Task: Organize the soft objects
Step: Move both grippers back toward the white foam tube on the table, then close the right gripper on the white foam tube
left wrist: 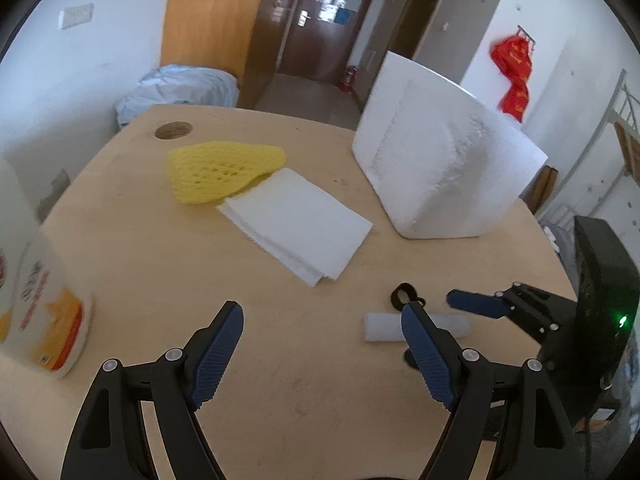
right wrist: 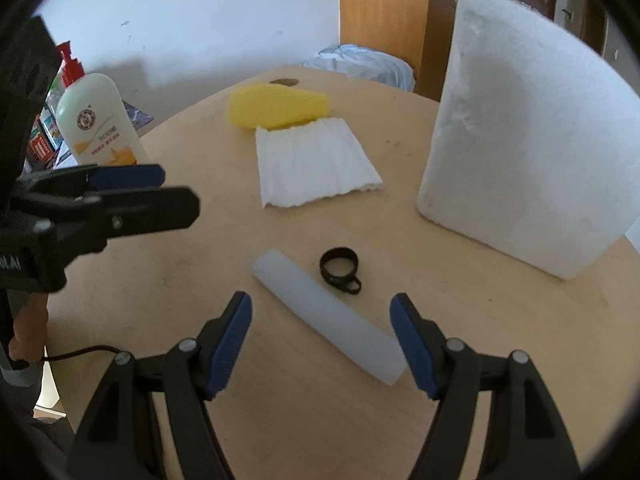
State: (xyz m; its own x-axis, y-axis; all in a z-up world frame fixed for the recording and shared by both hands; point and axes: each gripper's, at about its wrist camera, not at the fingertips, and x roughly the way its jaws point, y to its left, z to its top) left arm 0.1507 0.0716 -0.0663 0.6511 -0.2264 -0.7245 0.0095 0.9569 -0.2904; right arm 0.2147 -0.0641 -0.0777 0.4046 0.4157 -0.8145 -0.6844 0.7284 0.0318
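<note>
A yellow foam net (left wrist: 224, 170) (right wrist: 276, 111) lies at the far side of the round wooden table (left wrist: 280, 380). A folded white foam sheet (left wrist: 298, 226) (right wrist: 314, 162) lies against it. A rolled white foam tube (right wrist: 326, 314) (left wrist: 380, 326) lies just ahead of my right gripper (right wrist: 322, 344), which is open and empty, its fingers either side of the roll's near end. My left gripper (left wrist: 322, 350) is open and empty above bare table. The right gripper shows in the left wrist view (left wrist: 476, 304), the left one in the right wrist view (right wrist: 160, 192).
A big white foam block (left wrist: 444, 168) (right wrist: 524, 136) stands upright at the right. A black ring strap (right wrist: 340, 270) (left wrist: 404, 294) lies beside the roll. A white lotion bottle (left wrist: 44, 308) (right wrist: 98, 120) stands at the left edge. A cable hole (left wrist: 173, 130) is at the far edge.
</note>
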